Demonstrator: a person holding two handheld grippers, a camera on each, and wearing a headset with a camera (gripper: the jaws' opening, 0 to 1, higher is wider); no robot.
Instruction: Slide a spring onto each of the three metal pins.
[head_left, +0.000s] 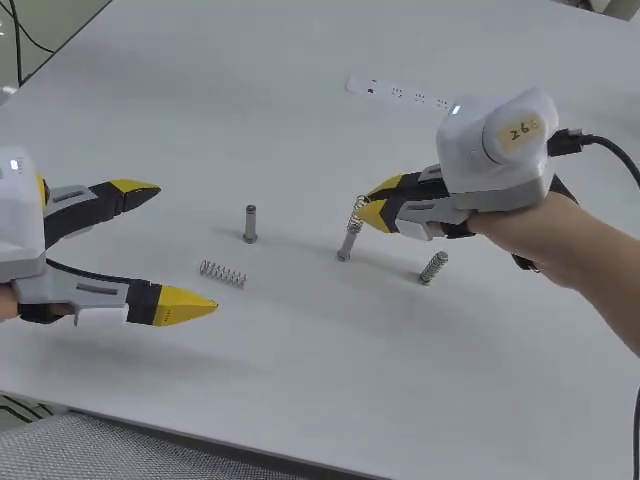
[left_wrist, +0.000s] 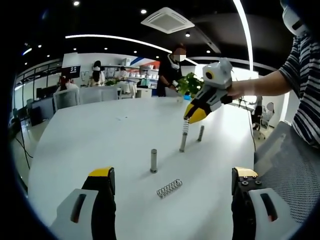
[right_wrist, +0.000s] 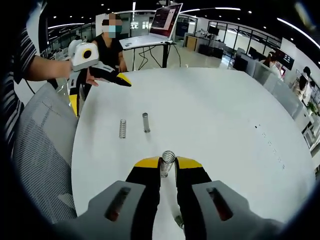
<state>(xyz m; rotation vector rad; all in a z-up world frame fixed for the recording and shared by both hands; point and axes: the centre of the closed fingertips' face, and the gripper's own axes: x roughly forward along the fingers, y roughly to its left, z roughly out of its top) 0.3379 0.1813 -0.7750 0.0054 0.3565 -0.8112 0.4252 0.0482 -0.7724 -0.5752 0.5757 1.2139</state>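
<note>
Between the yellow tips of the right gripper (right_wrist: 168, 163), a coiled steel spring (right_wrist: 168, 157) is pinched, with the two jaws drawn close against its sides. The coil is short, silvery and open-wound. In the right gripper view its round upper end faces the camera. In the left gripper view it hangs upright below the tips, and its lower end meets the top of the middle pin (left_wrist: 183, 143). Whether the coil has passed over the pin's tip cannot be told. This pin is a slim grey metal rod standing on the white table (head_left: 330, 380).

Near it, on the person's right, a second pin (head_left: 433, 267) stands already sleeved in a spring of its own along most of its length. On the other side, well apart, the third pin (head_left: 250, 222) stands bare. Near this bare pin, toward the person, a loose spring (head_left: 222, 273) lies on its side on the tabletop.

The left gripper (head_left: 183, 247) hovers above the table at the left, its jaws spread wide and grasping nothing. In the left gripper view the loose spring lies ahead of the gap between them. A white power strip (head_left: 400, 95) lies at the far side of the table.
</note>
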